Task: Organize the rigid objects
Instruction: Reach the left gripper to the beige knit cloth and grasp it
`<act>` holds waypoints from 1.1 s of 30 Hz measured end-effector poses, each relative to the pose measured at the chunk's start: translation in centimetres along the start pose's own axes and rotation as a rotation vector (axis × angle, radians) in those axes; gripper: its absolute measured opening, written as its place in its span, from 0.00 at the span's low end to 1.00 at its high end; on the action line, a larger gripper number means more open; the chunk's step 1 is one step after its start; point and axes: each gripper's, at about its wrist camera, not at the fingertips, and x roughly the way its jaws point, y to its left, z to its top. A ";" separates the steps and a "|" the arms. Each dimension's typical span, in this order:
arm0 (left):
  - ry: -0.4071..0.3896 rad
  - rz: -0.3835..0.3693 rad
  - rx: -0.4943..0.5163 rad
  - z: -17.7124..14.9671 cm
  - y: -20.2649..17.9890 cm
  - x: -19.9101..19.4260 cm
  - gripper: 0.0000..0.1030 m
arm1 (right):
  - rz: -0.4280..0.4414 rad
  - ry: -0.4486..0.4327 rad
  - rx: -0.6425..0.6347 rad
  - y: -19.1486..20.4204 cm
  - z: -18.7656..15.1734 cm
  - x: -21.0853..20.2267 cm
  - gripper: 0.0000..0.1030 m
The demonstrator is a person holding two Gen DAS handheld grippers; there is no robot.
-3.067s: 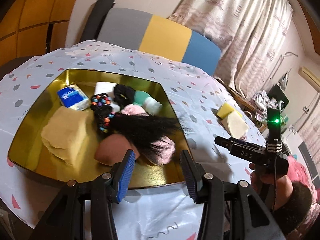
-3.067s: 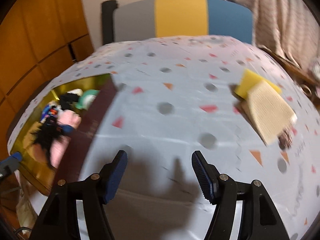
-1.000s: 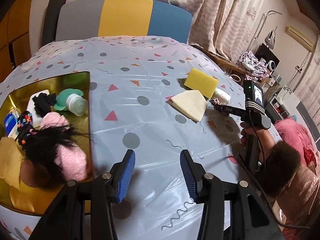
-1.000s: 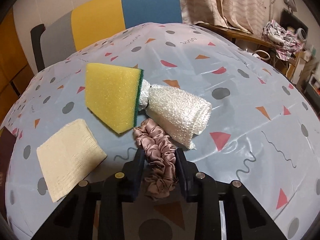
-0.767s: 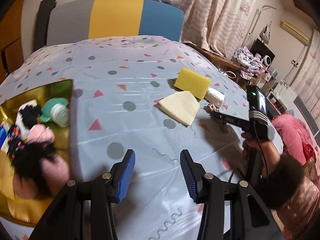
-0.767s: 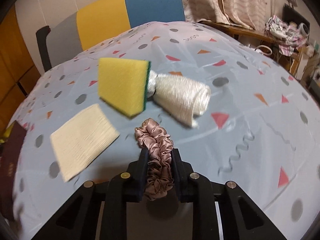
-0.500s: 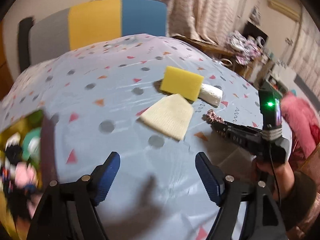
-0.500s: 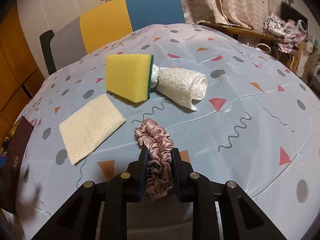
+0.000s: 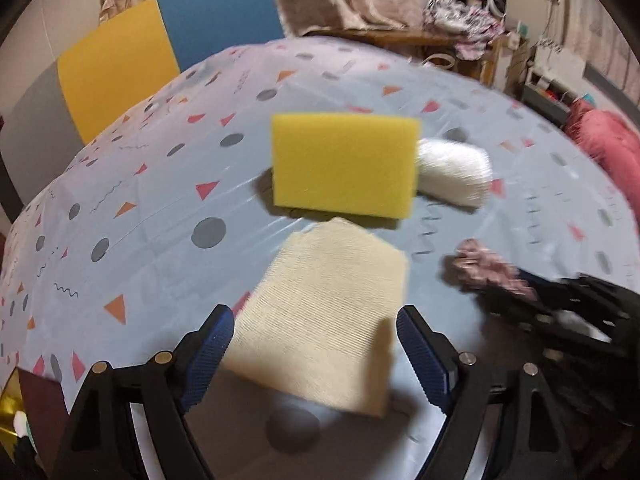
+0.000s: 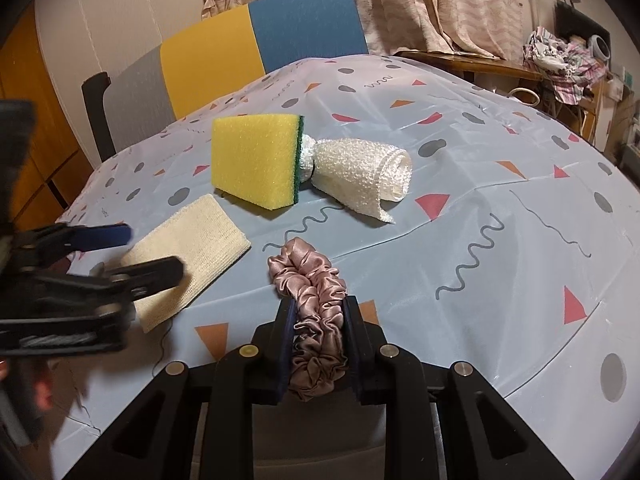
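**Left gripper wide over the cloth, right gripper clamped on the scrunchie**

In the right wrist view, the left gripper (image 10: pixel 132 252) comes in from the left edge, blurred, with its 2 fingers spread over the near end of the cream cloth (image 10: pixel 188 256). Its jaws have just been opening. In the left wrist view the cloth (image 9: pixel 328 312) lies flat between the 2 blue pads (image 9: pixel 208 352), and the pads do not press on it. Far left in that view, at the lower corner, a small part of a gold tray (image 9: pixel 8 412) shows.

Behind the cloth lies the yellow sponge (image 10: pixel 256 160), with a green layer on its right side. It is raised at the right, where it leans on the white roll (image 10: pixel 360 176) of textured fabric. The sponge and the roll touch each other. The cloth is just beside the sponge, in front of it.

To the right of the cloth, the right gripper (image 10: pixel 318 340) is closed on the pink scrunchie (image 10: pixel 310 280). Both pads squeeze its near part, and its far end rests on the table (image 10: pixel 500 160), which has a pale blue cover with dots and triangles.

A chair (image 10: pixel 256 44) in grey, yellow and blue stands behind the table.
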 end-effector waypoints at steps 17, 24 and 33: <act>-0.095 -0.068 -0.002 -3.2 -2.0 -0.6 0.28 | -0.043 -0.008 -0.036 0.7 -0.1 0.1 0.23; -0.099 -0.103 -0.068 -4.7 -1.0 -1.8 0.12 | -0.081 -0.009 -0.069 1.2 -0.1 0.2 0.23; -0.121 -0.129 -0.216 -8.4 1.8 -4.3 0.05 | -0.105 -0.011 -0.087 1.6 -0.2 0.2 0.23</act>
